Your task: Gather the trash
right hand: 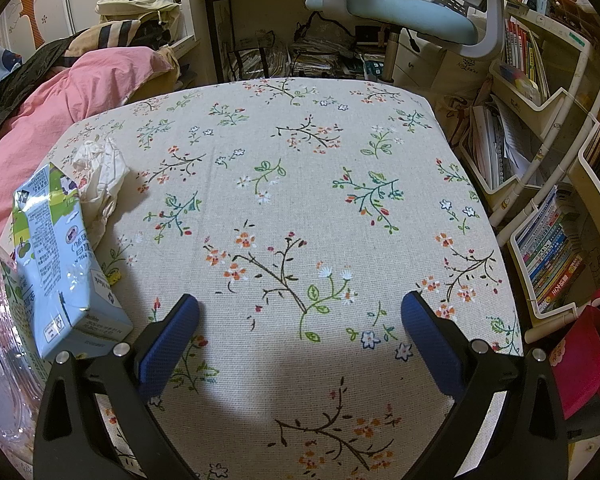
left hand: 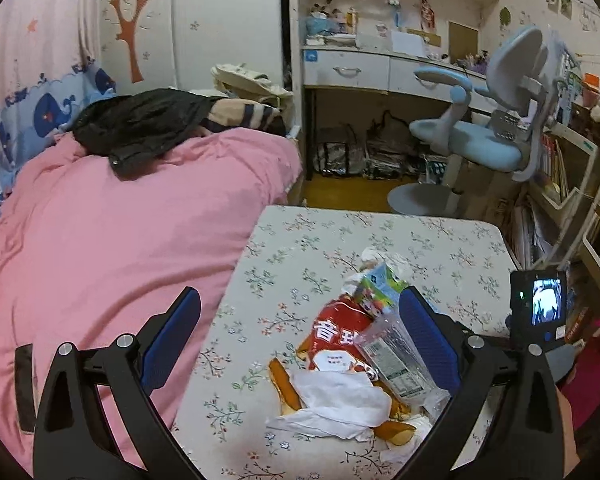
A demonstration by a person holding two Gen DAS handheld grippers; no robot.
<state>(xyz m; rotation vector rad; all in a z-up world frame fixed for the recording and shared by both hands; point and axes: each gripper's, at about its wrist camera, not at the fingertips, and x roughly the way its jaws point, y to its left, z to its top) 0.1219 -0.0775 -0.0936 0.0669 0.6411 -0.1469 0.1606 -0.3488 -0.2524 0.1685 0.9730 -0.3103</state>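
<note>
A: What does the left wrist view show?

B: The left gripper [left hand: 300, 320], jaws wide apart, hangs over a pile of trash on the flowered tabletop [left hand: 440, 240]: a red snack bag [left hand: 336, 332], a clear plastic wrapper [left hand: 396, 360], a milk carton [left hand: 376, 286] and a white tissue [left hand: 340, 404]. The pile lies between the jaws, nearer the right one. A pink bed [left hand: 100, 240] is just left of the tabletop.

A: And the right wrist view?

B: The right gripper [right hand: 300, 320], jaws also spread and holding nothing, is above bare cloth. The milk carton [right hand: 56, 264] lies at the left edge, beside the left jaw, with a crumpled tissue [right hand: 100, 172] behind it.
</note>
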